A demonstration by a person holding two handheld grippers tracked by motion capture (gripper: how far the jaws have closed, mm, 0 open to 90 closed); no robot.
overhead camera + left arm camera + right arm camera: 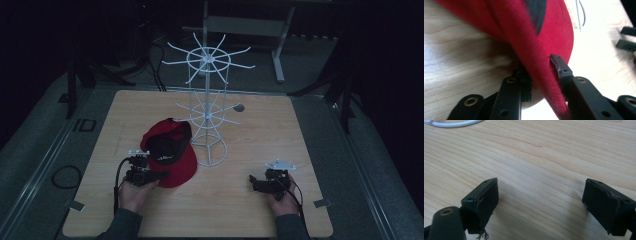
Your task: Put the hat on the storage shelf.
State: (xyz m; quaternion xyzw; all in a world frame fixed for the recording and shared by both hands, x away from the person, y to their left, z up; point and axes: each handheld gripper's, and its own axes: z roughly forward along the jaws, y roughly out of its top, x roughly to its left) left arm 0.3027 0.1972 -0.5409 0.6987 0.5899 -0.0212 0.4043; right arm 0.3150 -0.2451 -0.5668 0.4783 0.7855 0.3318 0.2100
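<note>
At the lower left of the high view, the left gripper [159,176] is pinching the brim of the red cap [170,155]; its own view shows the red edge [541,75] squeezed between the two black jaws. At the lower right, the right gripper [254,181] rests low over the bare table [225,210] with its jaws spread wide and nothing between them. The cap lies upside down just left of centre, its brim towards the person and its crown pointing away. Just beyond and to its right stands the white wire rack [209,100], its base ring almost touching the cap. Likely the cap goes up onto a hook; the left hand is plainly nearer.
</note>
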